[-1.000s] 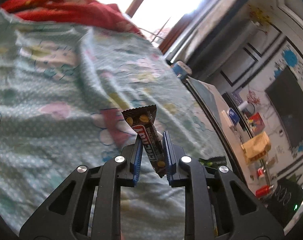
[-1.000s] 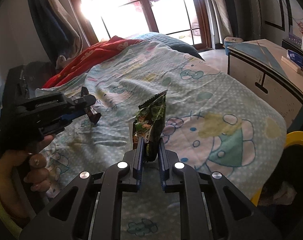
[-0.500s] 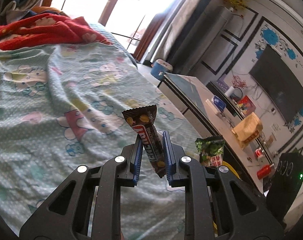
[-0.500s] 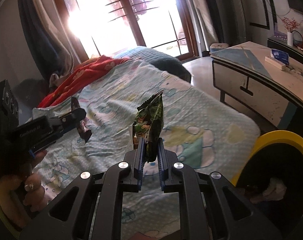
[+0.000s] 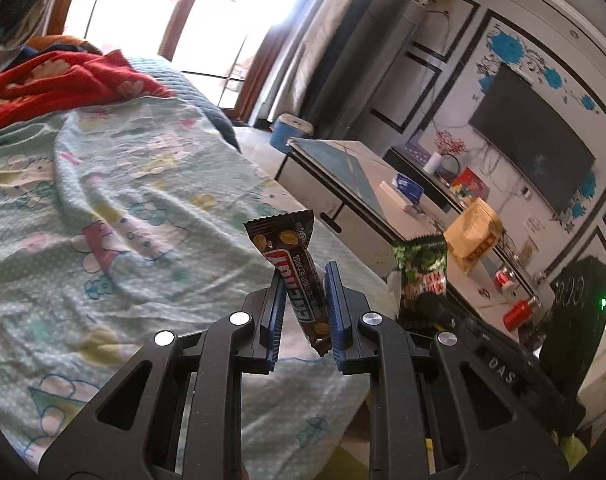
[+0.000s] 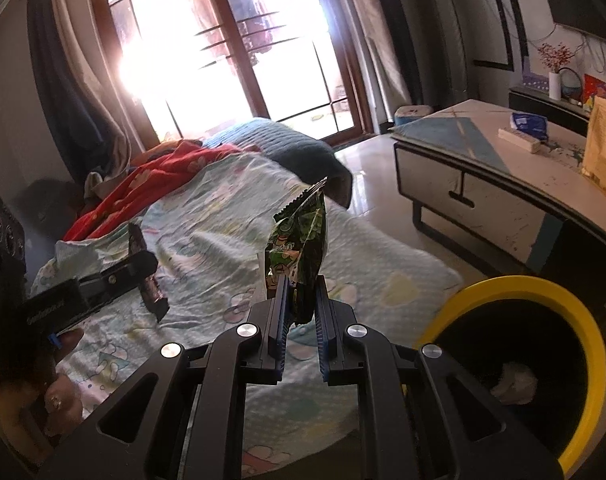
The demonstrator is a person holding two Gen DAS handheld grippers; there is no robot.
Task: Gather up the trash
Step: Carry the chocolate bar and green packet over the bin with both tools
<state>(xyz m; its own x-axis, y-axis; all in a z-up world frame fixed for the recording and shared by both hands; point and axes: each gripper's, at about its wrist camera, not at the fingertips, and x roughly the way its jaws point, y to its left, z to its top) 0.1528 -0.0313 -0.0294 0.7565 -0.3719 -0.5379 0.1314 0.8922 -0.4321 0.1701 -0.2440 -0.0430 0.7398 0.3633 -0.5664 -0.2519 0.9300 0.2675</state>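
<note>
My left gripper point(image 5: 303, 292) is shut on a brown candy bar wrapper point(image 5: 293, 264) and holds it upright above the bed. My right gripper point(image 6: 301, 300) is shut on a green snack bag point(image 6: 299, 246), also upright above the bed. The green bag also shows in the left wrist view point(image 5: 423, 272), to the right of the candy bar. The left gripper with the candy bar shows in the right wrist view point(image 6: 143, 276), at the left. A yellow-rimmed black trash bin point(image 6: 583, 320) stands at the lower right of the right wrist view, with crumpled white trash inside.
The bed with a light green cartoon sheet point(image 5: 103, 200) and a red blanket point(image 5: 55, 80) lies below both grippers. A low white cabinet point(image 6: 503, 184) with a tan bag, box and bottles stands to the right. A TV point(image 5: 535, 160) hangs on the wall.
Both grippers have lifted and swung right, away from the bed toward the cabinet side, each still holding its wrapper. The yellow bin has come further into the right wrist view.
</note>
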